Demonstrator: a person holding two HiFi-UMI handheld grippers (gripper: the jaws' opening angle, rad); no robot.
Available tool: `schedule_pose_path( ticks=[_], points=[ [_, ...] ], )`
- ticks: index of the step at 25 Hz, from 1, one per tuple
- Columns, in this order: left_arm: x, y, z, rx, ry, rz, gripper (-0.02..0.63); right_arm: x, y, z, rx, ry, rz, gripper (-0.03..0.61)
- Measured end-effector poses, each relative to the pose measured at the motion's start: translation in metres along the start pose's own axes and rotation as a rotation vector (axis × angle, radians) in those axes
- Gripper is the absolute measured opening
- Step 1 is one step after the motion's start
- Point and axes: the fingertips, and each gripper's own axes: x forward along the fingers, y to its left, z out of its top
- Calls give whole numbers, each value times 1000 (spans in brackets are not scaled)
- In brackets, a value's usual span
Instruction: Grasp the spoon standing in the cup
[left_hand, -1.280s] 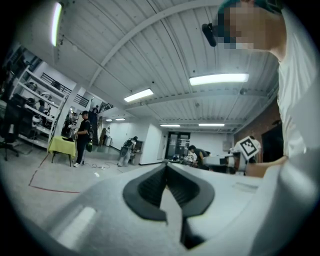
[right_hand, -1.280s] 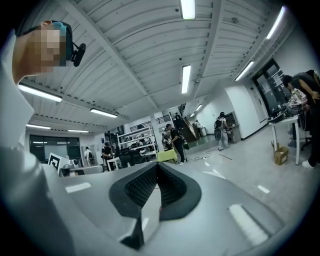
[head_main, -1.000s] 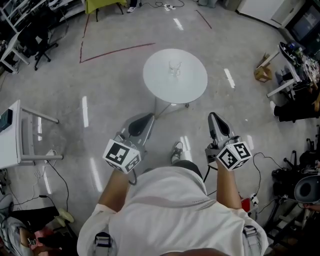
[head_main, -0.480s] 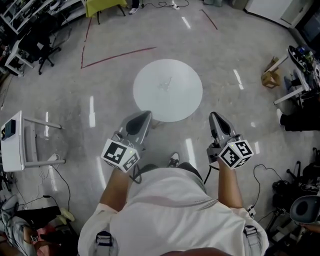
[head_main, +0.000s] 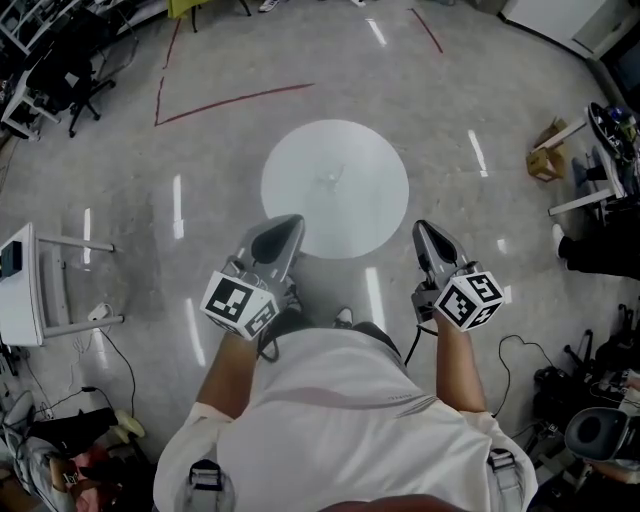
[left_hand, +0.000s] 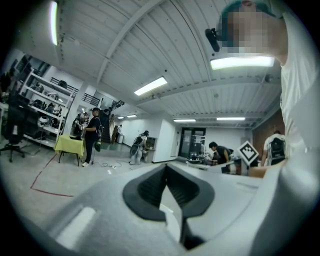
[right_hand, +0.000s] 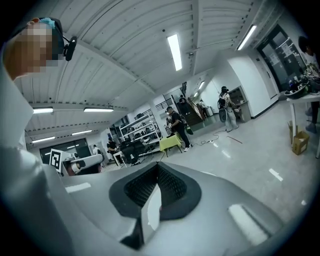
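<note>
A small clear cup (head_main: 328, 181) stands near the middle of the round white table (head_main: 375, 215) in the head view. It is too small and faint for me to make out the spoon in it. My left gripper (head_main: 285, 226) is held level at the table's near left rim, my right gripper (head_main: 423, 231) just off its near right rim. Both are well short of the cup. In the left gripper view the left gripper (left_hand: 167, 169) has its jaws together with nothing between them. The right gripper (right_hand: 157, 168) looks the same in its own view. Neither gripper view shows the cup.
A white side table (head_main: 25, 290) stands at the left, with cables on the floor beside it. A cardboard box (head_main: 546, 160) and desks with gear line the right. A red tape line (head_main: 230, 100) crosses the floor beyond the table. People stand far off in both gripper views.
The table and cup have come closer and lower in the head view. Both grippers, earlier short of the table, now reach its near rim, still with jaws together.
</note>
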Motion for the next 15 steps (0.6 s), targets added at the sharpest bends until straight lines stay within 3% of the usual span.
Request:
schedule_pose_path(
  ticks=[9, 15],
  points=[
    [19, 151, 13, -2, 18, -64, 2, 149, 23, 9, -26, 69, -94, 3],
    [39, 193, -1, -10, 58, -83, 2, 203, -7, -4, -33, 199, -173, 5]
  ],
)
